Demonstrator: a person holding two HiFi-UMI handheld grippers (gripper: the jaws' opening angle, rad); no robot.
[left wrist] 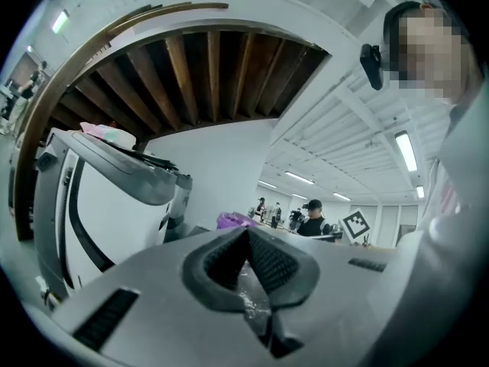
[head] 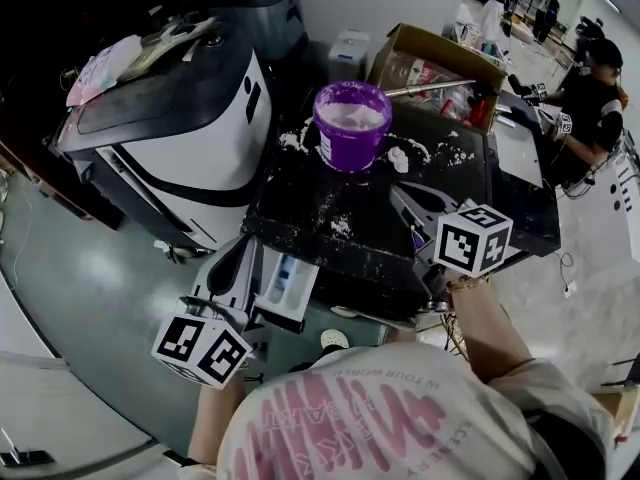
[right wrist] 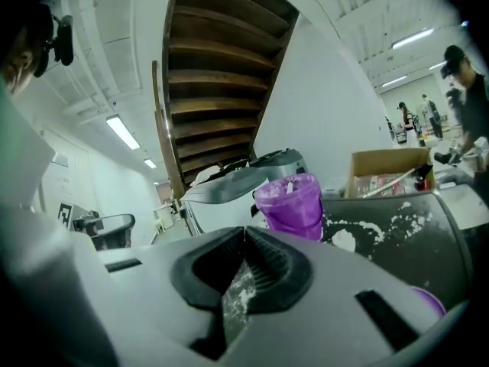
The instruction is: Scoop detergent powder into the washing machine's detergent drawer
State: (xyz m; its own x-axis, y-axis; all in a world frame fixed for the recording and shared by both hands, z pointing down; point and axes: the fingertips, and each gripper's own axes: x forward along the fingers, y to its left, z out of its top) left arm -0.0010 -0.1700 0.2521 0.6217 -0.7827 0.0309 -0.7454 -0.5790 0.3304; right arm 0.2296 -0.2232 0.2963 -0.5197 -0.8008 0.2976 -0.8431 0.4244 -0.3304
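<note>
A purple tub [head: 350,123] of white detergent powder stands at the back of the black washing machine top [head: 330,218], with powder spilled around it. The white detergent drawer [head: 288,288] juts out open at the machine's front left. My left gripper [head: 243,253] hovers just left of the drawer, shut and empty; the left gripper view shows its pads [left wrist: 267,262] meeting at the tip. My right gripper [head: 400,196] is over the top's right part, short of the tub [right wrist: 290,203], shut with nothing held. Powder dusts its pads [right wrist: 263,270].
A white and black machine [head: 170,138] stands to the left. A cardboard box [head: 435,63] with clutter sits behind the tub on the right. A white lump [head: 398,158] lies beside the tub. People work at benches far right [head: 590,88].
</note>
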